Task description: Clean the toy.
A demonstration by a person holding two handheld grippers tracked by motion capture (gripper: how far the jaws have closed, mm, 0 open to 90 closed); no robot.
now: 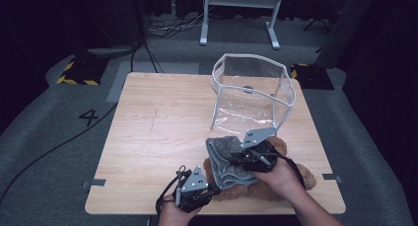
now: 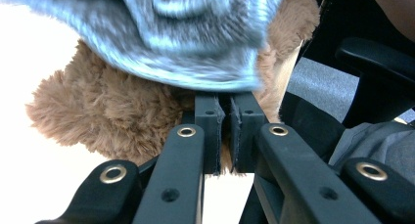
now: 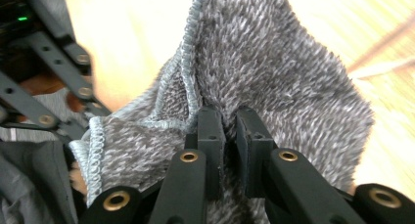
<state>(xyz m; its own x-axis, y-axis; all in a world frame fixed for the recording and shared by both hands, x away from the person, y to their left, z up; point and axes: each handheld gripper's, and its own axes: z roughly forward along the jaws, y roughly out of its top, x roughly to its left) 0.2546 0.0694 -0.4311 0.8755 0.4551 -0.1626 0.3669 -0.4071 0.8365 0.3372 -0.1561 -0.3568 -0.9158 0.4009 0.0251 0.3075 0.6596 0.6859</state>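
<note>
High view. Grey towel (image 1: 227, 162), folded, draped over a brown plush toy (image 1: 296, 174) at the near right of the wooden table (image 1: 157, 132). A clear plastic bag (image 1: 252, 90) stands open just beyond them. Right gripper (image 1: 249, 159) sits on the towel's far edge; left gripper (image 1: 209, 191) lies at the toy's near left side.

Left gripper view. Jaws nearly together, a tuft of brown fur pinched between the pads. The towel (image 2: 186, 33) overhangs the toy (image 2: 122, 116) just above the jaw tips.

Right gripper view. Jaws nearly closed on a fold of the towel (image 3: 274, 82), gripped a little inside its stitched hem, with the cloth bunching around the tips.

Handling, judged. Towel: light, limp, fuzzy; it should not slip, but it sags and unfolds when lifted, so take it by a doubled fold near the hem. Toy: soft, light, compressible; a pinch of fur holds it down but may pull free.
</note>
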